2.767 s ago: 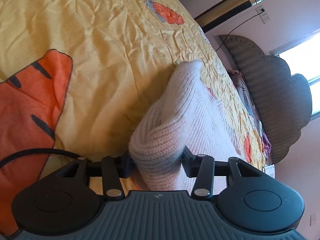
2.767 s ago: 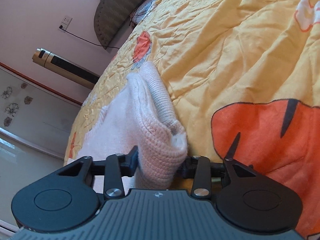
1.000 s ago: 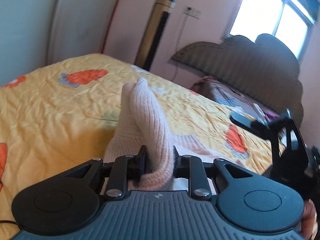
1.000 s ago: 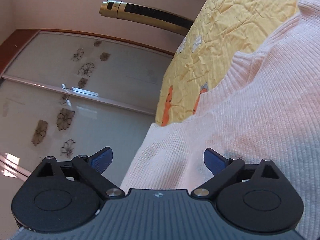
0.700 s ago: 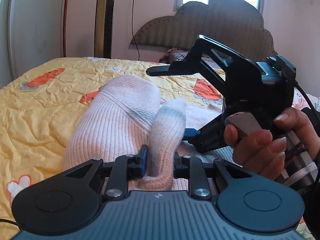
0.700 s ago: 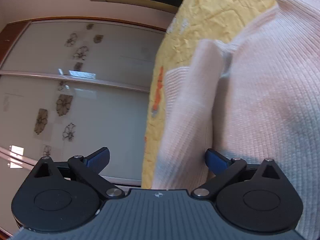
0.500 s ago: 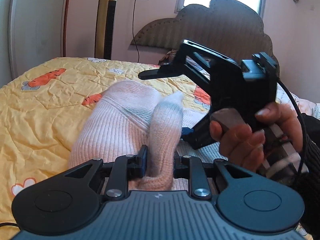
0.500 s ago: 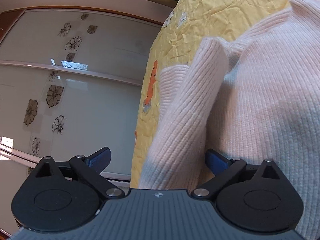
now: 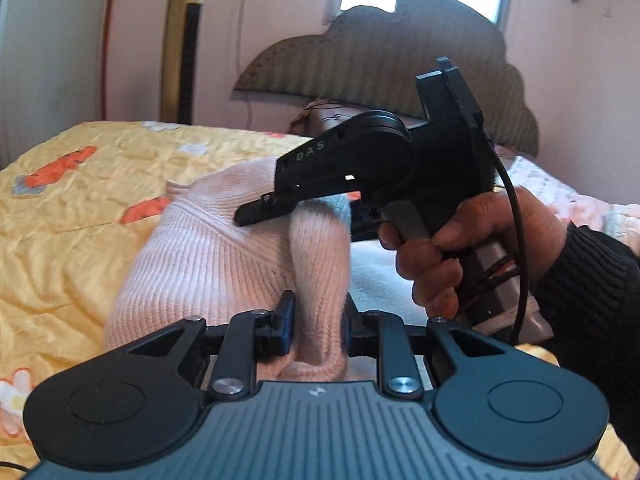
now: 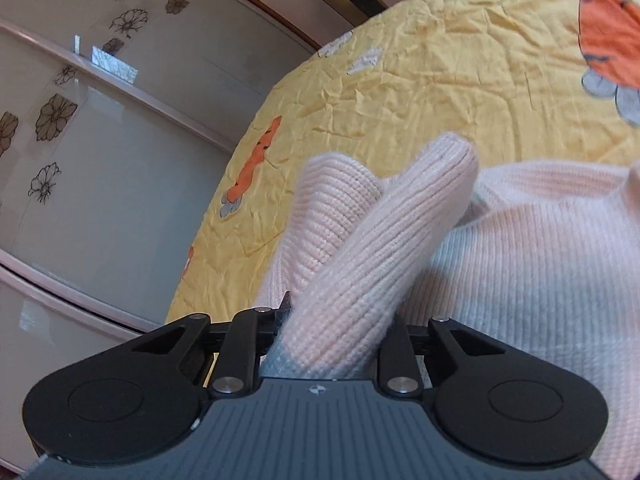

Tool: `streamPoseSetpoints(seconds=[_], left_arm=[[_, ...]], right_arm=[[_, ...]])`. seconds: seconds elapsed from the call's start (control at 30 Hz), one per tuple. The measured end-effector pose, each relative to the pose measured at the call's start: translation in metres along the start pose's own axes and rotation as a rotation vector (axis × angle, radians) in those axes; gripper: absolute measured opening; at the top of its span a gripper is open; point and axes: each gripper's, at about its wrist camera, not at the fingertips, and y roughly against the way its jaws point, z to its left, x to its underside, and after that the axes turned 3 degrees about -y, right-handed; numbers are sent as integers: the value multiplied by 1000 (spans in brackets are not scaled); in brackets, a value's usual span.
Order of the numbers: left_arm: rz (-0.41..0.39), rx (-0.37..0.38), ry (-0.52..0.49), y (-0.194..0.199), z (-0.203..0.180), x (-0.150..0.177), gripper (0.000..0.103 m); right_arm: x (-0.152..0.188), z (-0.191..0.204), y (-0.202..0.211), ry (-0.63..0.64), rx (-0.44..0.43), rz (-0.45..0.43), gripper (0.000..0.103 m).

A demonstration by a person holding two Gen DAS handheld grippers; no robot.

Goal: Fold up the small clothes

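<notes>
A pale pink ribbed knit sweater (image 9: 208, 256) lies bunched on the yellow bedspread (image 9: 60, 216). My left gripper (image 9: 316, 320) is shut on a raised fold of the sweater near its lower edge. My right gripper (image 10: 336, 320) is shut on another thick fold of the sweater (image 10: 540, 248), which sticks up between its jaws. In the left wrist view the right gripper (image 9: 256, 212) comes in from the right, held by a hand (image 9: 460, 248), and lies over the sweater just beyond the left gripper's fold.
The bedspread (image 10: 420, 80) has orange carrot prints. A dark padded headboard (image 9: 384, 60) and a gold tower fan (image 9: 184, 40) stand behind the bed. Glass wardrobe doors with flower patterns (image 10: 80, 120) run along the bed's side.
My right gripper, open over the sweater a second ago, has shut on a fold of it. The left gripper still holds its fold and has moved closer to the right gripper.
</notes>
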Motion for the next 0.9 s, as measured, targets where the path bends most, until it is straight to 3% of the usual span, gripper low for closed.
streamPoseSetpoints(seconds=[0.13, 0.2, 0.27, 0.37, 0.5, 0.9], left_arm=[[37, 45, -62, -19, -31, 12, 22], [90, 45, -82, -34, -40, 24, 22], [70, 27, -134, -35, -46, 31, 24], [78, 30, -149, -35, -45, 31, 26], [88, 31, -144, -39, -39, 29, 26], [87, 22, -155, -39, -45, 29, 26]], right_arm=[[-11, -4, 39, 98, 26, 10, 26], [-11, -26, 48, 71, 51, 36, 26], [-6, -56, 48, -4, 70, 53, 25], [7, -84, 57, -102, -22, -6, 32], [8, -83, 64, -113, -35, -5, 42], [3, -62, 73, -59, 80, 24, 47]])
